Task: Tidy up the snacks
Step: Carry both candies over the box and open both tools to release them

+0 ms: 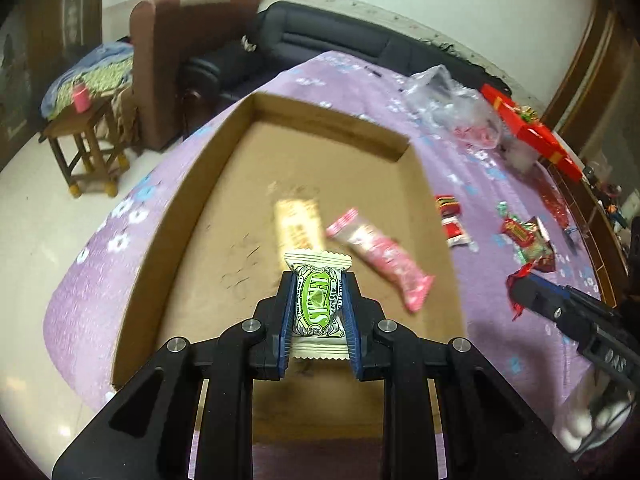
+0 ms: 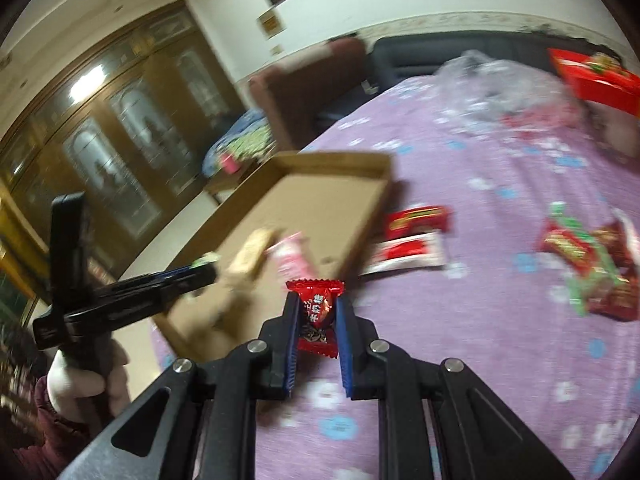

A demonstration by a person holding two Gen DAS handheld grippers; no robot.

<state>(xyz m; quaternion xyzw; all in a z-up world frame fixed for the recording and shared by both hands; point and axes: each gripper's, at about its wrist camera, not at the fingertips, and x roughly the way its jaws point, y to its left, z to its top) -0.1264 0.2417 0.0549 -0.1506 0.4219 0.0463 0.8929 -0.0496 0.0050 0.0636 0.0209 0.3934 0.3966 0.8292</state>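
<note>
Carrying snacks to the cardboard tray (image 1: 224,168): left claw (image 1: 319,300) grips a green-white candy (image 1: 318,304) at lower centre, over the tray floor; right claw (image 2: 318,312) grips a red candy (image 2: 316,308) above the purple-covered bench (image 2: 500,208), just right of the tray. Two snacks lie inside already: one beige bar (image 1: 298,224), one pink packet (image 1: 380,260). Two red-white packets (image 2: 412,240) and a red pile sit right. Next, probably: lower and release green candy, then bring red one over.
</note>
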